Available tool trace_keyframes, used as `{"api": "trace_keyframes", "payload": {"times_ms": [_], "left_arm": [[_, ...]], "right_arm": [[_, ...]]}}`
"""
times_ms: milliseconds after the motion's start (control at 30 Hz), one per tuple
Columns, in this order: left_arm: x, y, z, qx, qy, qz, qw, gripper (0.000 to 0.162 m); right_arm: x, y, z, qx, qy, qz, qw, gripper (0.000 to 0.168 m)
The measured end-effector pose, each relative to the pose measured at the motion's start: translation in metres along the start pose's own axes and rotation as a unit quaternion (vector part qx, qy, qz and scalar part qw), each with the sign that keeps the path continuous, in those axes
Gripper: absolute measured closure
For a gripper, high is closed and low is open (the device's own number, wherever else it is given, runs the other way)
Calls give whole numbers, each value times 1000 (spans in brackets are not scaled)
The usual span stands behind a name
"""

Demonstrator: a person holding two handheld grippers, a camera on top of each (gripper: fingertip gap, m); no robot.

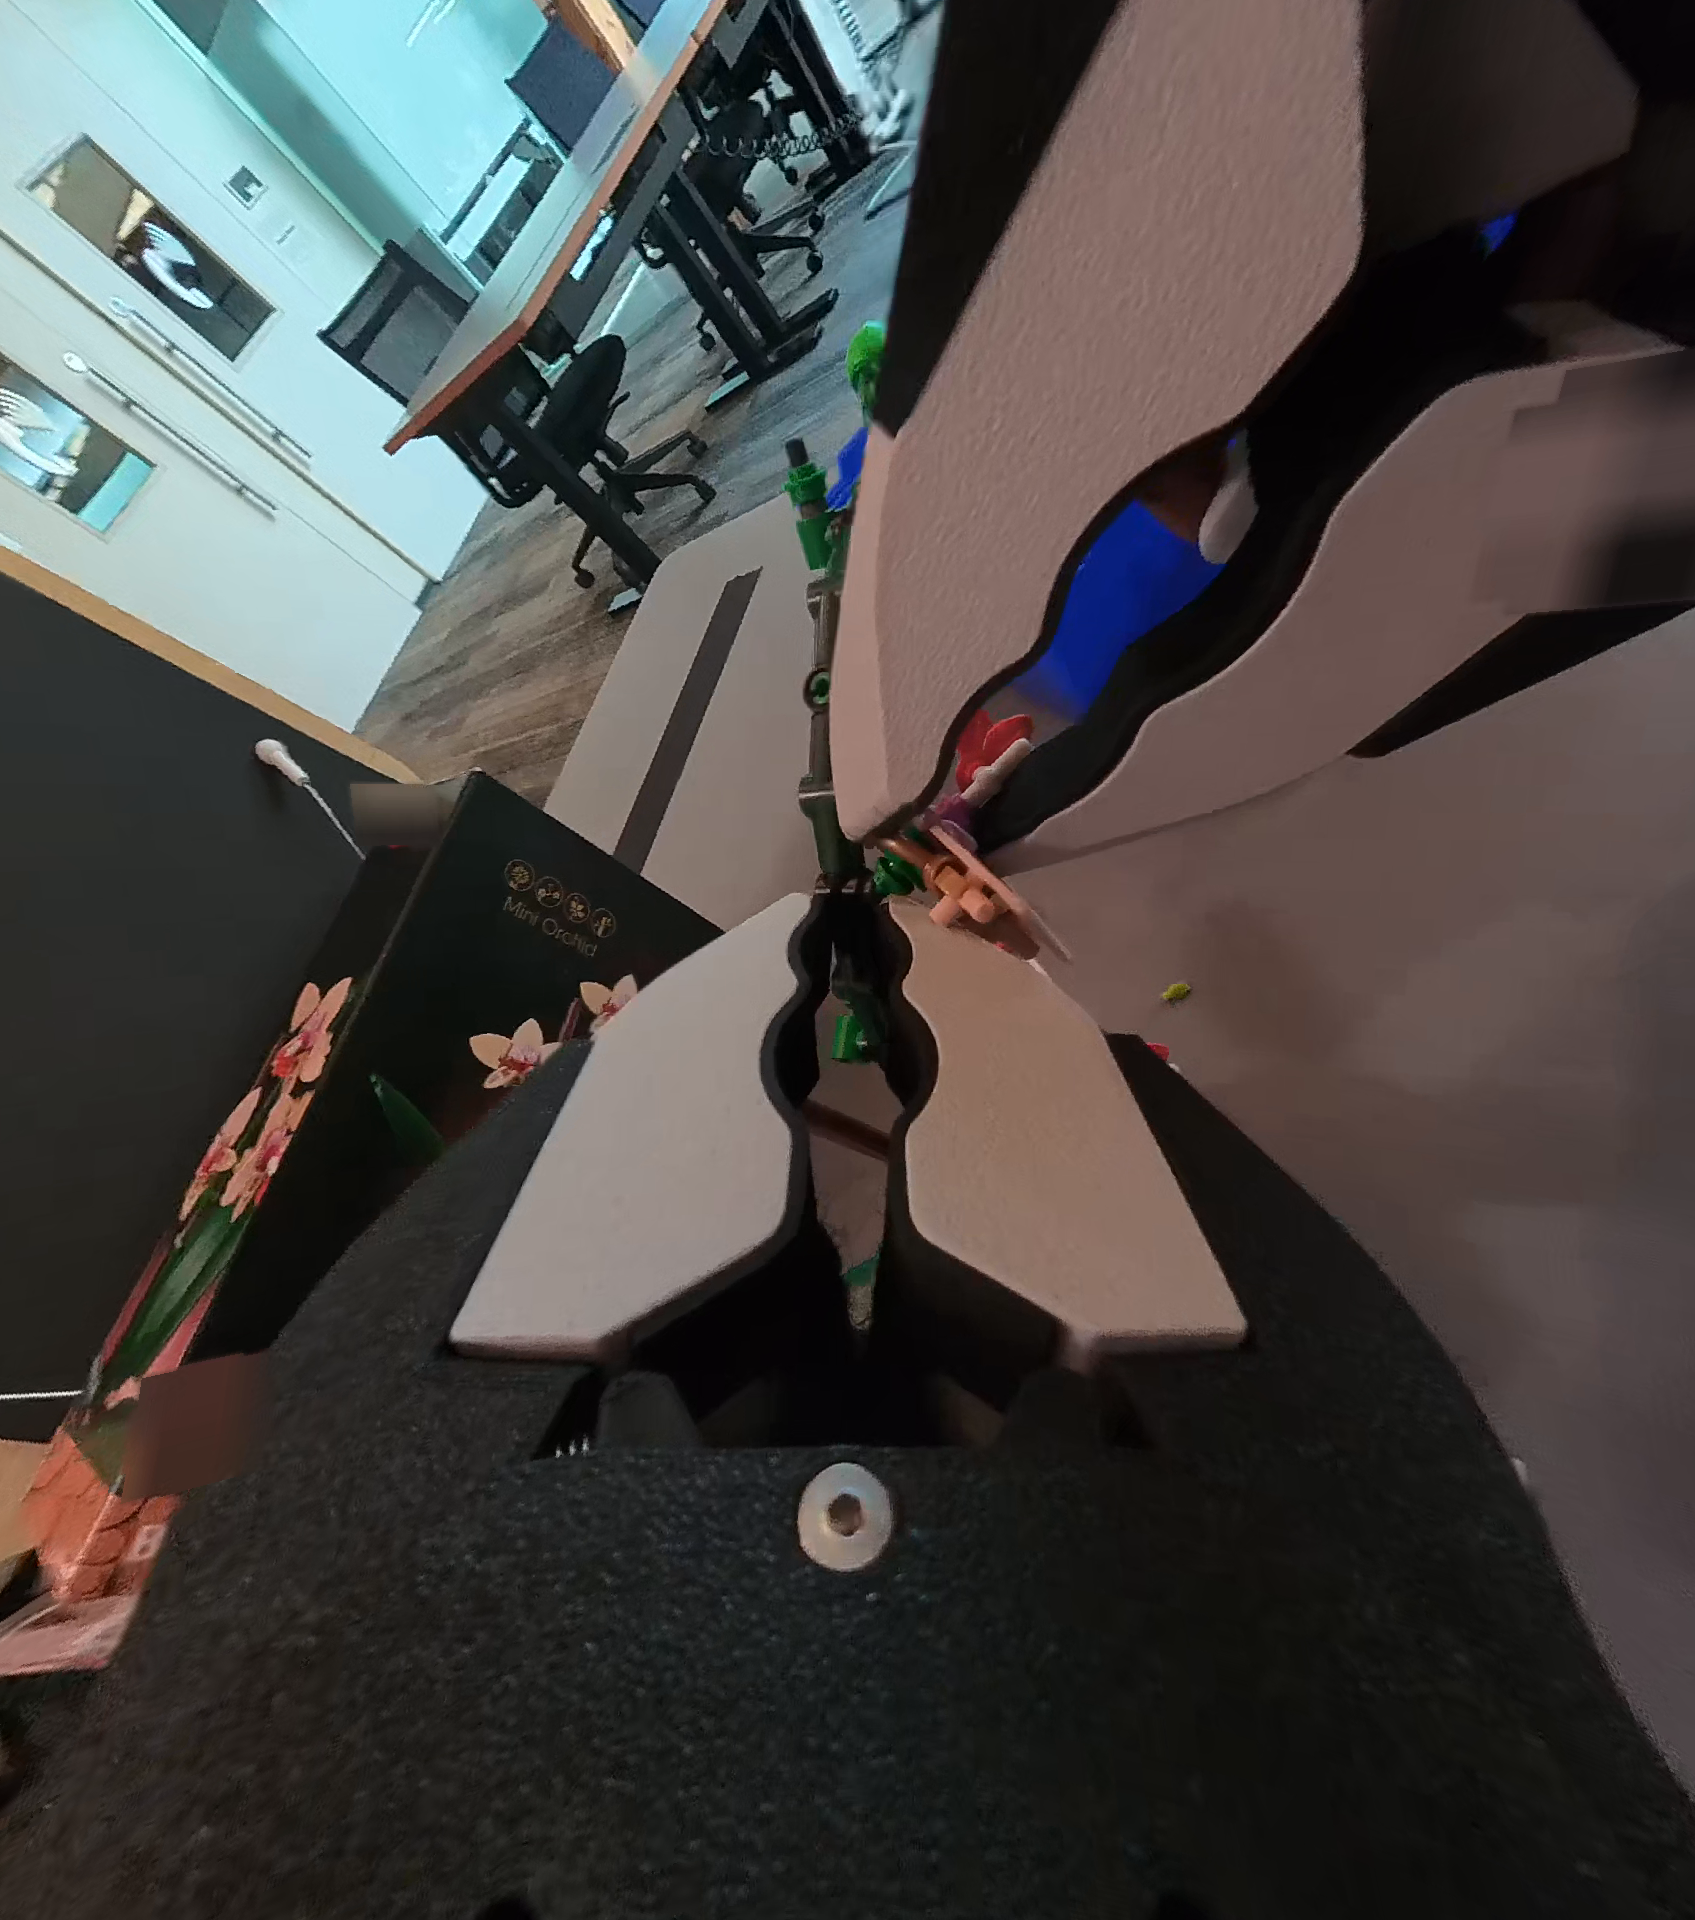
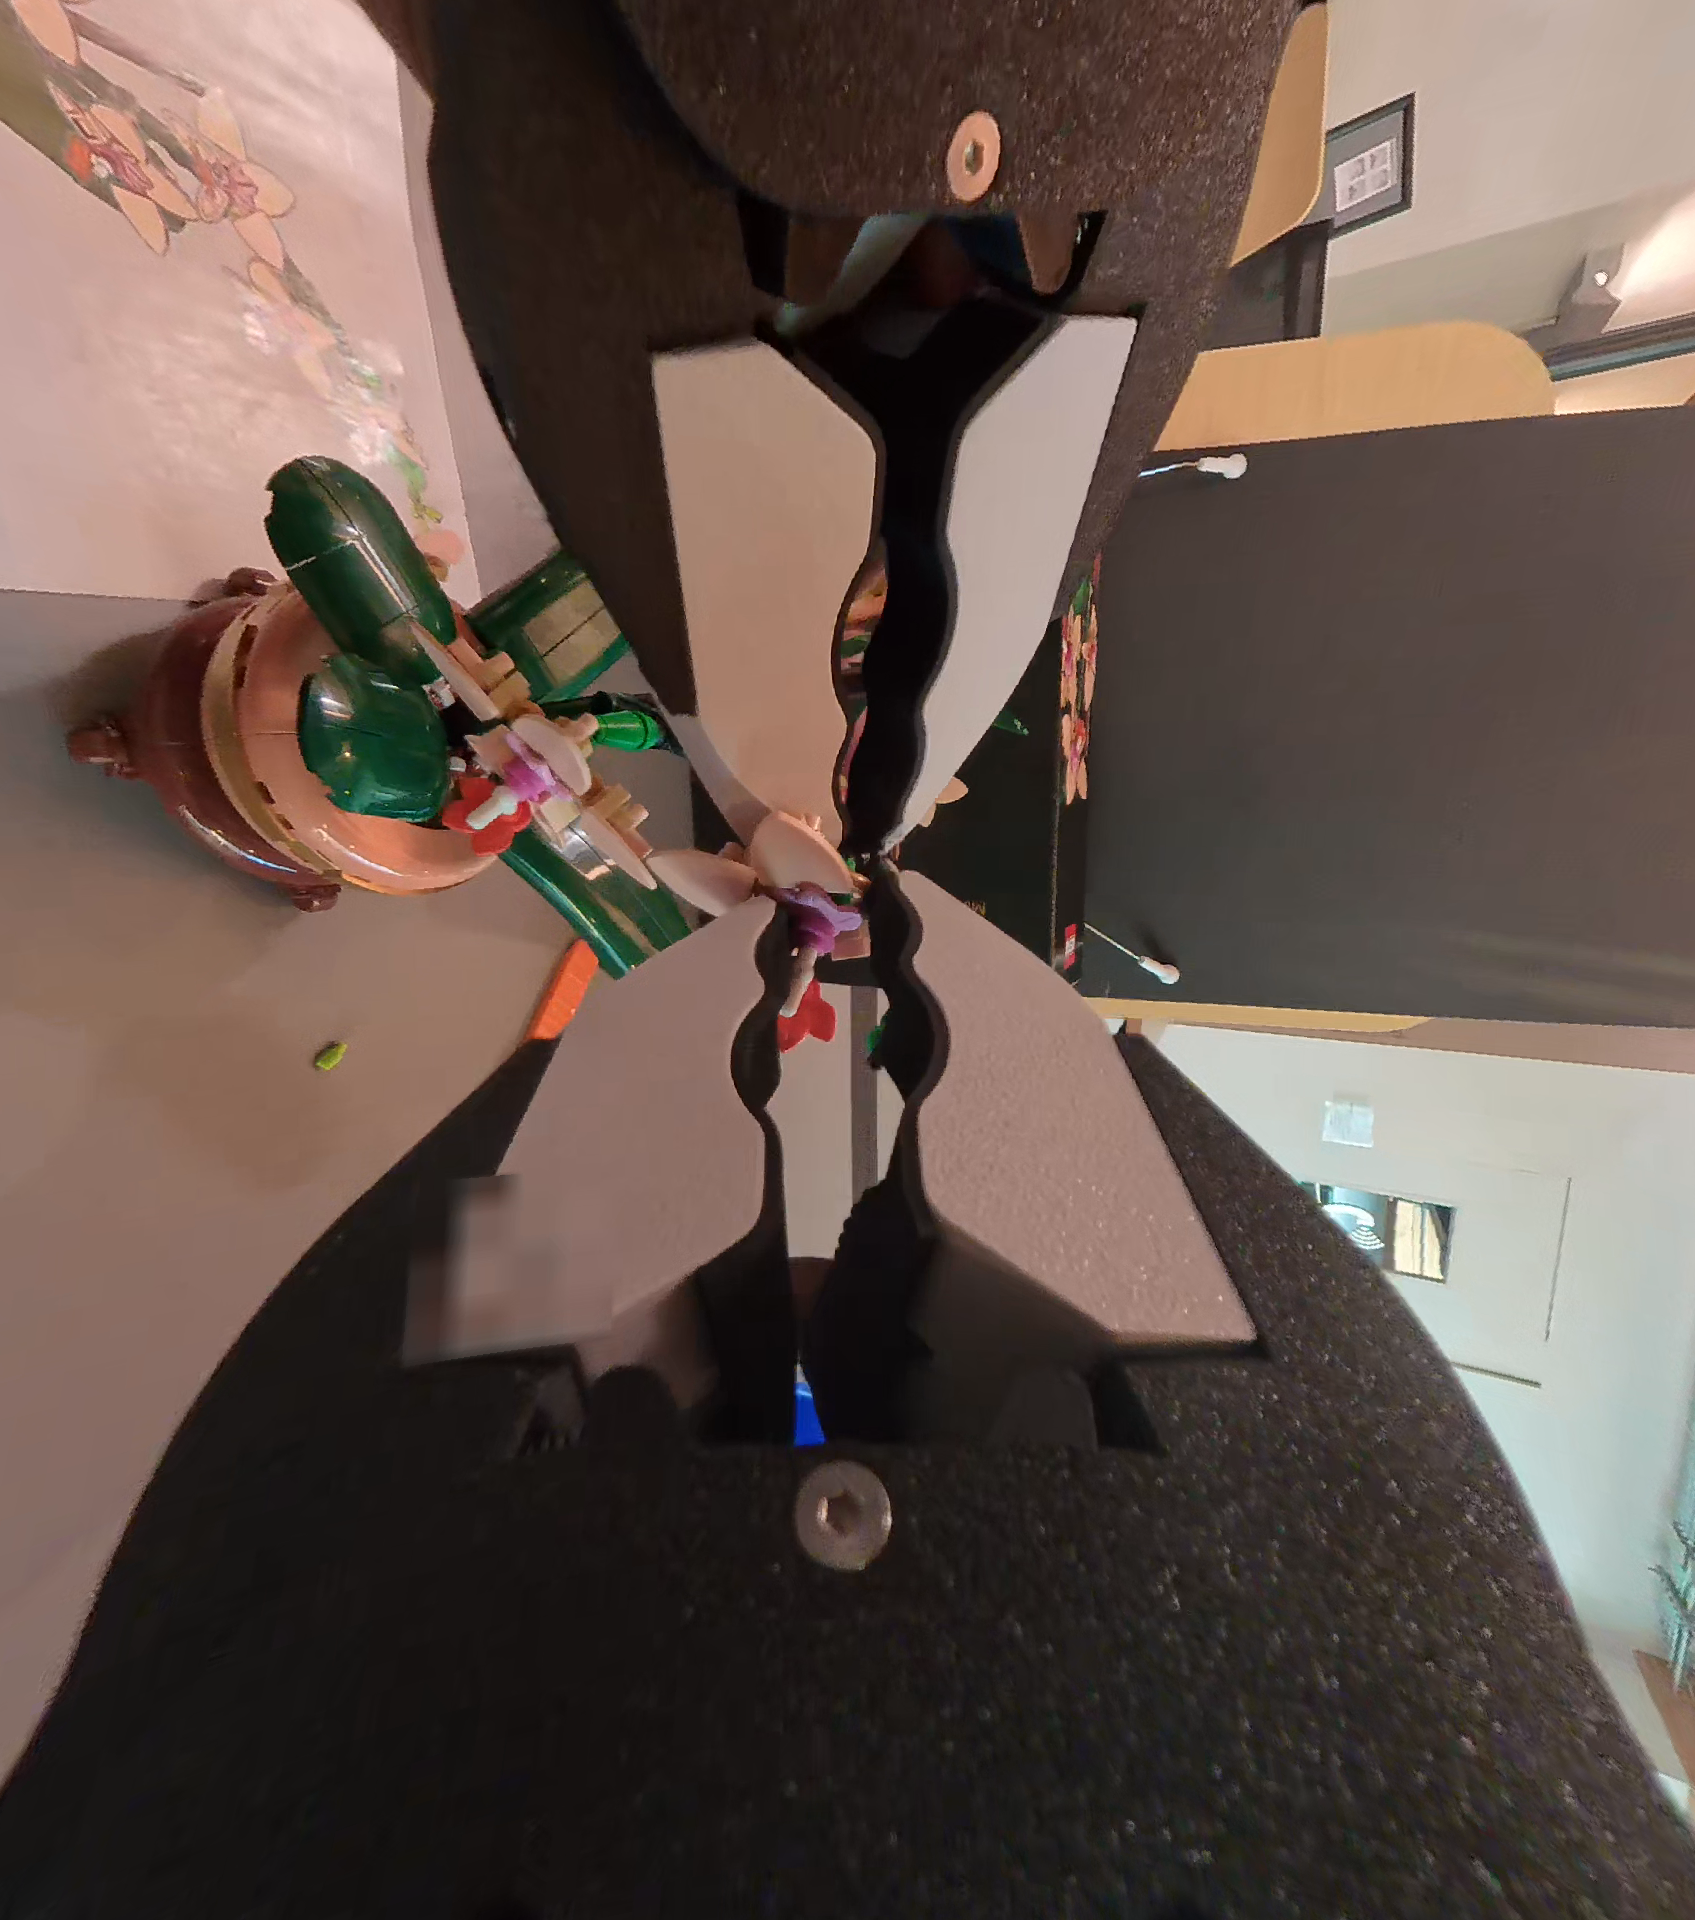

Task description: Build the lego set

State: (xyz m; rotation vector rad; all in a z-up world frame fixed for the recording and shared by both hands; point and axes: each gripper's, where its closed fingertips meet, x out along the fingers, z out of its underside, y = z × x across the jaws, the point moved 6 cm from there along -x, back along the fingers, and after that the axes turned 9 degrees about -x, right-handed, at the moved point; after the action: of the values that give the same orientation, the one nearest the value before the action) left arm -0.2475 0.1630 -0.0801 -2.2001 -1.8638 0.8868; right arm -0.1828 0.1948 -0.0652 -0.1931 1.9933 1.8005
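My left gripper [image 1: 848,914] is shut on the lower part of a thin green and grey lego stem [image 1: 819,665], which runs away from the fingertips. My right gripper [image 2: 827,904] is shut on a small orchid flower [image 2: 791,852] with pink petals, a purple centre and a red piece. It holds the flower against the stem right at the left gripper's tips [image 2: 869,831]. In the left wrist view the right gripper [image 1: 936,821] comes in from the upper right with the flower [image 1: 978,899]. The brown lego pot [image 2: 230,727] with dark green leaves and another flower [image 2: 521,769] stands on the grey table.
The dark set box [image 1: 510,987] stands just left of the grippers, in front of a black divider panel [image 1: 95,935]. The instruction booklet [image 2: 147,312] lies behind the pot. A tiny lime piece [image 2: 331,1055] and an orange tool [image 2: 562,987] lie on the table [image 2: 95,1039].
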Motion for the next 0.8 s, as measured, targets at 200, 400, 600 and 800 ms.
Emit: {"api": "trace_keyframes", "payload": {"times_ms": [200, 400, 600, 800], "left_arm": [[0, -6, 3, -14, 7, 14, 1000, 154], [1, -7, 3, -33, 12, 27, 999, 154], [1, -7, 4, -37, 16, 25, 999, 154], [1, -8, 4, -46, 25, 22, 998, 154]], "right_arm": [[2, 1, 4, 28, 10, 20, 999, 153], [0, -1, 8, 54, 33, 39, 997, 156], [0, -2, 9, 91, 72, 44, 992, 156], [0, -2, 9, 117, 75, 57, 989, 157]]}}
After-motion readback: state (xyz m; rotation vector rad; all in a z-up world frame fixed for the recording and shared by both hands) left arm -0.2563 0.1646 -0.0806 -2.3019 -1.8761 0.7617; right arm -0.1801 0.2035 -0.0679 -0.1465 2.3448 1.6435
